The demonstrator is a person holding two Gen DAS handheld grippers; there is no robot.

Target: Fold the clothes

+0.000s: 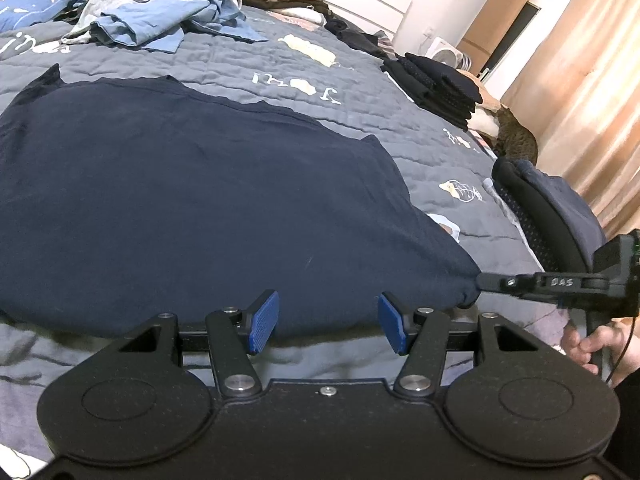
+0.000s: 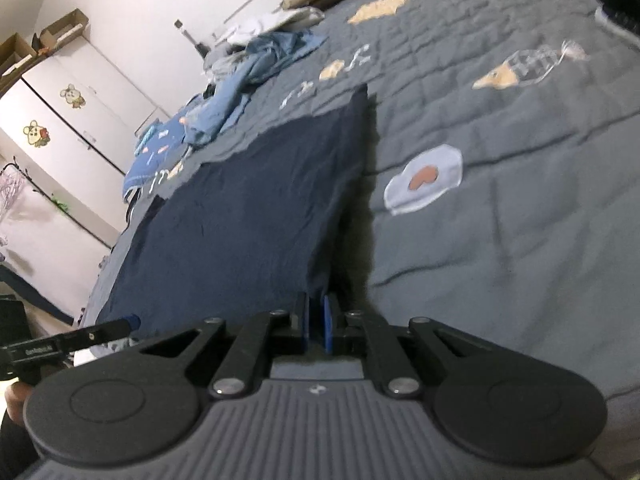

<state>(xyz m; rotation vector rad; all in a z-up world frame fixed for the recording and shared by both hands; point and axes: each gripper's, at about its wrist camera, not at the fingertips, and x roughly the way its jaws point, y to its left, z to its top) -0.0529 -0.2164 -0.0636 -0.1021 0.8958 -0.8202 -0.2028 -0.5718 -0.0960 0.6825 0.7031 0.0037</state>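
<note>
A navy garment (image 1: 200, 200) lies spread flat on the grey quilted bed (image 1: 320, 80). In the left wrist view my left gripper (image 1: 329, 322) hovers at the garment's near hem. Its blue pads (image 1: 264, 320) stand wide apart and press on nothing. My right gripper (image 1: 482, 280) reaches in from the right and pinches the garment's near right corner. In the right wrist view the right gripper (image 2: 318, 320) is shut on that corner of the navy garment (image 2: 248, 208), with cloth bunched between the pads. The left gripper (image 2: 130, 322) shows at the lower left, by the hem.
A pile of unfolded blue and grey clothes (image 1: 152, 12) lies at the far side of the bed. A stack of folded dark clothes (image 1: 436, 84) sits at the right edge. A dark mesh chair back (image 1: 540, 220) stands beside the bed. A hand (image 1: 592, 348) holds the right gripper's handle.
</note>
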